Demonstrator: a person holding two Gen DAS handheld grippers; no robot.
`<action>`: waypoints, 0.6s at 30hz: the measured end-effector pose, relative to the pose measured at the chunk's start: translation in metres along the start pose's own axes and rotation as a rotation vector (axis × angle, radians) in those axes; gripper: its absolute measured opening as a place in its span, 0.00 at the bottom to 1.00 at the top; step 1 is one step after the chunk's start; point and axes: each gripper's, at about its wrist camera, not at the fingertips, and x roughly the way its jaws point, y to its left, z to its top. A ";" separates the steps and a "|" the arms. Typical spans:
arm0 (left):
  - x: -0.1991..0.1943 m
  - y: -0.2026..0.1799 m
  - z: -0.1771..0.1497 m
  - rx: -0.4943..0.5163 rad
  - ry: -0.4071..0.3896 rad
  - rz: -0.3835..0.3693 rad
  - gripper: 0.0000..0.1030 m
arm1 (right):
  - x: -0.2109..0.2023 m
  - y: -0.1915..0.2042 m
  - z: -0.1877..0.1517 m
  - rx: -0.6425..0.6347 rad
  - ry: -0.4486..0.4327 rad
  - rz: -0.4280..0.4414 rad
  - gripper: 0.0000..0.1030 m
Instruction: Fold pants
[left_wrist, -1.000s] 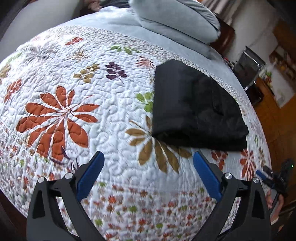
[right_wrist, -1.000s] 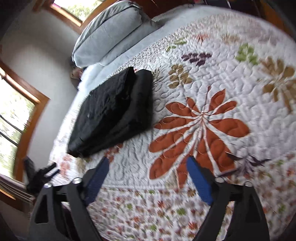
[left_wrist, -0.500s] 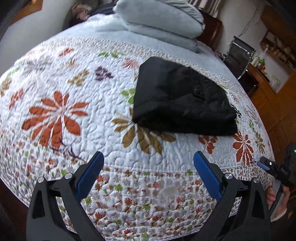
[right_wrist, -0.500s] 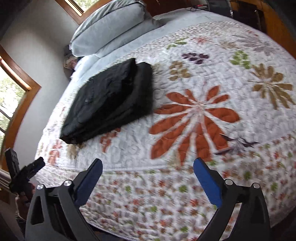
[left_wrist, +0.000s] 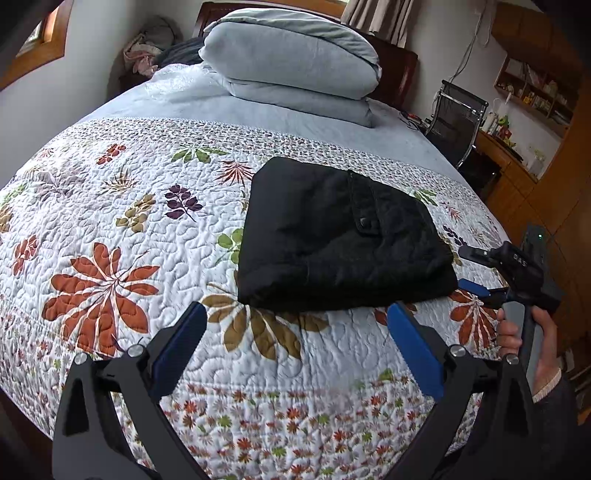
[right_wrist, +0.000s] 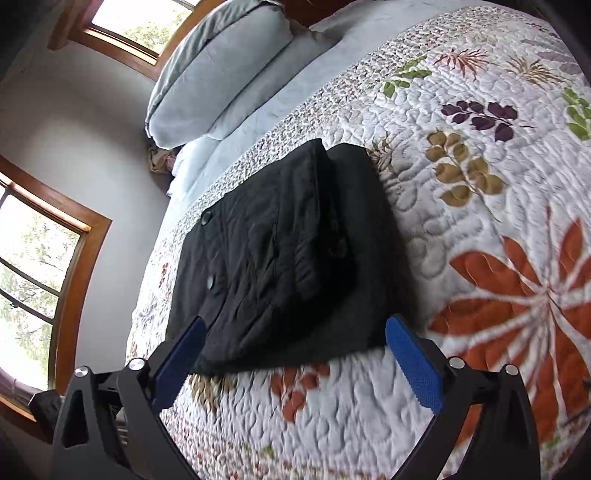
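Folded black quilted pants (left_wrist: 332, 236) lie beside the rust-orange leaf print (left_wrist: 99, 288) of the floral quilt. Left gripper (left_wrist: 295, 347) and right gripper (right_wrist: 295, 350), both spread, empty (folding probably complete): withdraw without snagging edges.

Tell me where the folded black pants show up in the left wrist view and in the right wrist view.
Left wrist: folded black pants lie centre-right on the quilt, above the open left gripper.
Right wrist: pants lie centre-left, reaching down between the open right gripper fingers.
Shared landmark: the big orange flower.
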 end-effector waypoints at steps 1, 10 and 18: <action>0.002 0.001 0.001 0.000 0.002 0.003 0.95 | 0.003 0.000 0.001 -0.001 0.001 -0.018 0.92; 0.012 -0.001 0.004 0.015 0.012 0.014 0.95 | 0.007 -0.001 0.004 -0.061 0.010 -0.019 0.29; 0.017 0.003 0.001 -0.004 0.037 0.025 0.95 | 0.000 -0.015 0.003 -0.015 0.002 -0.003 0.09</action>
